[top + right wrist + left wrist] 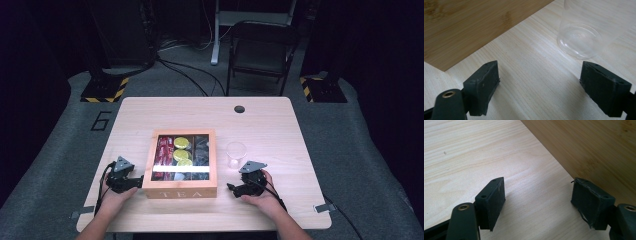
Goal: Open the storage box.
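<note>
1. High view shows a light wooden tabletop (260, 125) with a square wooden tea box (180, 191) near the front edge. The box has a see-through lid and the word TEA on its front wall.
2. Inside the box, red packets (163, 150) lie in the left part. Round yellow packs (181, 150) lie in the middle part. Dark things lie in the right part, too dim to tell what they are.
3. A clear plastic cup (236, 154) stands upright just to the right of the box, a little apart from it.
4. The left gripper (131, 181) sits low at the left side of the box, just beside its front corner. A hand (111, 199) holds it from behind.
5. In the left gripper view, the jaws stand wide apart with bare tabletop (474, 157) between them. The brown box wall (594, 150) runs close by the jaw on the right side of that view. I cannot tell if that jaw touches the wall.
6. The right gripper (236, 189) sits to the right of the box, in front of the cup. The other hand (262, 197) holds it.
7. In the right gripper view, the jaws are spread wide with nothing between them. The box wall (474, 25) is off to the left, and the cup (580, 37) stands ahead, near the jaw on the right but apart from it.
</note>
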